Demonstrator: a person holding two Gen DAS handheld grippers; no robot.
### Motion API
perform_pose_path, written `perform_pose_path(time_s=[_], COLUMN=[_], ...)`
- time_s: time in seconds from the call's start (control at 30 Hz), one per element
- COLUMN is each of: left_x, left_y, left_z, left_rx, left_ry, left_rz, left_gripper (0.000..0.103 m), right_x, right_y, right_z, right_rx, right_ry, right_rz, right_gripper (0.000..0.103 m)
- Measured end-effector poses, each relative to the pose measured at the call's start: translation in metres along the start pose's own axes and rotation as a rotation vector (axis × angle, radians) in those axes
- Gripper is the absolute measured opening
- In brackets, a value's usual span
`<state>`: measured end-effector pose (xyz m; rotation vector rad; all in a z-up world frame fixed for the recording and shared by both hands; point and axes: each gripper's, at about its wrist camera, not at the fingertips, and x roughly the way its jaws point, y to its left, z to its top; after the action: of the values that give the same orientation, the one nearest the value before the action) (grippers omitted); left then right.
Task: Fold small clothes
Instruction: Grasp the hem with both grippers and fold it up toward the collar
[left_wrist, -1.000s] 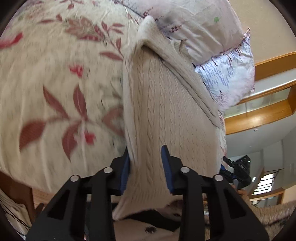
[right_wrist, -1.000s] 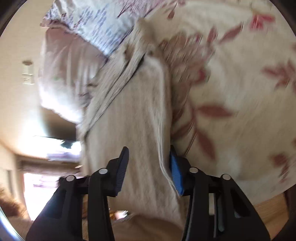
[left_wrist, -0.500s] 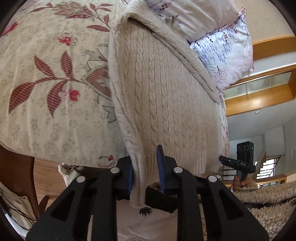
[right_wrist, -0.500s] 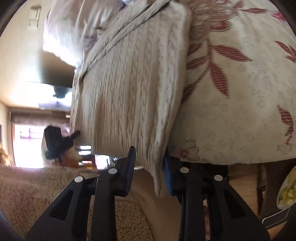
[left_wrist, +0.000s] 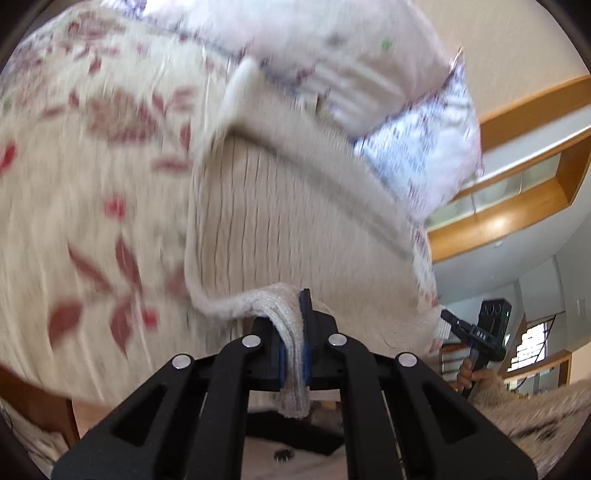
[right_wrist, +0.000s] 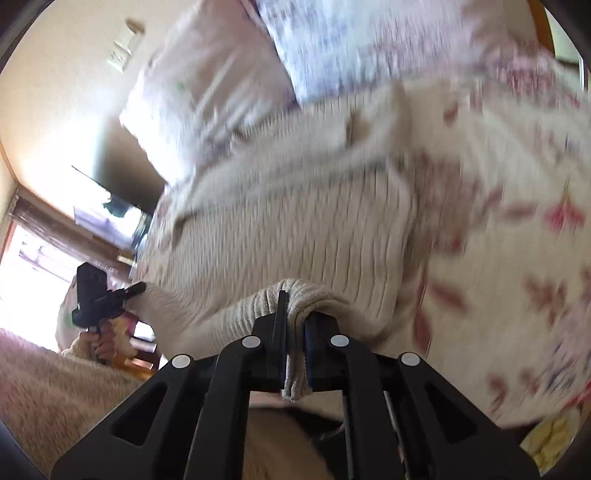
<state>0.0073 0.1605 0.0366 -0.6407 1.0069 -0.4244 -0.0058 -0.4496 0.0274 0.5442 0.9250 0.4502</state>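
A cream cable-knit sweater (left_wrist: 288, 206) (right_wrist: 303, 229) lies lengthwise on a floral bedspread (left_wrist: 85, 184), collar end toward the pillows. My left gripper (left_wrist: 293, 332) is shut on the ribbed hem at the sweater's near left corner, which bunches up between the blue pads. My right gripper (right_wrist: 293, 332) is shut on the hem at the near right corner, the knit folded over its fingers. Each wrist view shows the other gripper (left_wrist: 458, 326) (right_wrist: 125, 291) pinching the far hem corner. The hem is lifted off the bed.
Two pillows (left_wrist: 424, 155) (right_wrist: 207, 96) lie at the head of the bed beyond the sweater. A wooden railing (left_wrist: 517, 199) and a wall stand behind. A fuzzy sleeve (right_wrist: 55, 387) and a hand (right_wrist: 103, 339) show at the near edge.
Both grippers have closed on the sweater's hem corners and lifted them up off the bed edge. The view now looks further up the bed, and the pictures are blurred by motion.
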Motion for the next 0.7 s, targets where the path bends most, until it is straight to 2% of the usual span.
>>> perform_pose_path(time_s=[0.23, 0.37, 0.5, 0.7], left_x=[-0.009, -0.002, 0.008, 0.038], left_y=[-0.016, -0.032, -0.037, -0.039], left_z=[0.060, 0.086, 0.117, 0.163], left_rx=[0.031, 0.063, 0.041, 0.026], left_ry=[-0.136, -0.168, -0.199, -0.211], left_rz=[-0.028, -0.032, -0.052, -0.025], left_gripper=[0.006, 0.006, 0.006, 0.006], right_x=[-0.016, -0.015, -0.016, 0.001], right_y=[0.011, 0.013, 0.012, -0.008], right_z=[0.036, 0.053, 0.068, 0.100], right_rx=[-0.026, -0.024, -0.012, 0.076], right_ry=[-0.193, -0.242, -0.291, -0.359], right_rz=[-0.008, 0.003, 0.002, -0.009], right_gripper=[0.007, 0.007, 0.007, 0.007])
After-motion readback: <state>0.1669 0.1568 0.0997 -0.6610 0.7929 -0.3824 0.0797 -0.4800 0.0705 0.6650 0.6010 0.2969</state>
